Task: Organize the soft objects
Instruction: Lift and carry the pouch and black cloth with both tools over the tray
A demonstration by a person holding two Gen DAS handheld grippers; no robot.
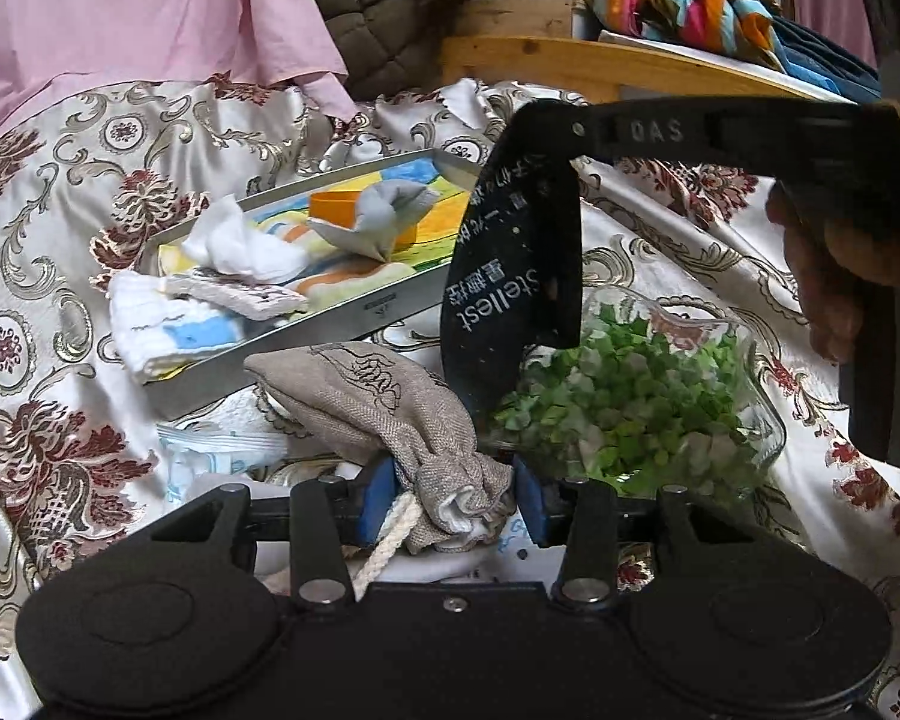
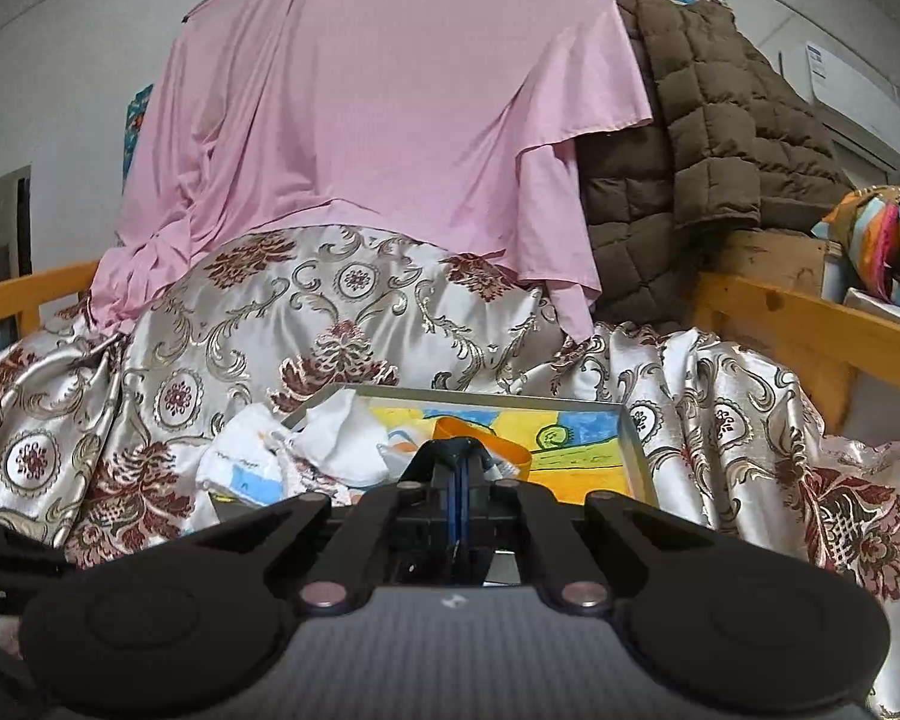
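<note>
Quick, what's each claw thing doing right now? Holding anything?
Left gripper: holding the neck of the grey linen pouch between its pads.
Right gripper: closed on a black cloth.

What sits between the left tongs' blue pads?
The gathered neck of the burlap drawstring pouch, its white cord trailing; the left wrist view shows it.

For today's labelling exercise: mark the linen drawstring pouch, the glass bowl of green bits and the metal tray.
linen drawstring pouch (image 1: 366,396): left wrist view, woven body.
glass bowl (image 1: 771,420): left wrist view, right rim.
metal tray (image 1: 354,315): left wrist view, near side wall.
</note>
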